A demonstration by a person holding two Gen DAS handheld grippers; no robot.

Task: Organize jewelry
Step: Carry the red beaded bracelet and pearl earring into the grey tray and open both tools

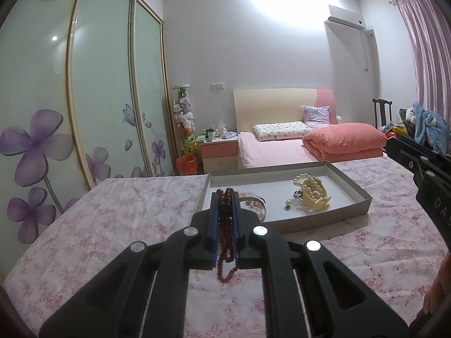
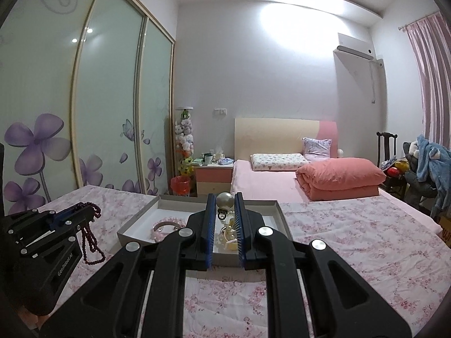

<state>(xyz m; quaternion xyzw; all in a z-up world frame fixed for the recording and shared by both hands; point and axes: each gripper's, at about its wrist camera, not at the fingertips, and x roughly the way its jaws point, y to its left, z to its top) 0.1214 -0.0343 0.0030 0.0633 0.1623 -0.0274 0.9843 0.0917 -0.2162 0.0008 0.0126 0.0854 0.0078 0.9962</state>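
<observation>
My left gripper (image 1: 224,194) is shut on a dark red bead necklace (image 1: 224,233), whose loops hang below the jaws just in front of the grey tray (image 1: 284,170). It also shows in the right wrist view (image 2: 91,211) with the necklace (image 2: 90,242) dangling over the floral bedspread. The tray holds a pearl bracelet on a cream holder (image 1: 313,194), a silver bangle (image 1: 258,204) and a pink bead bracelet (image 2: 163,225). My right gripper (image 2: 224,197) is open, holding nothing, above the tray's near edge (image 2: 135,235), with a large pearl ornament (image 2: 224,200) seen between its fingers.
The tray sits on a bed with a pink floral cover (image 1: 112,219). A second bed with a salmon quilt (image 1: 345,139) lies behind. A nightstand (image 1: 218,150), a wardrobe with flower doors (image 1: 42,140) and a chair with clothes (image 1: 428,129) surround it.
</observation>
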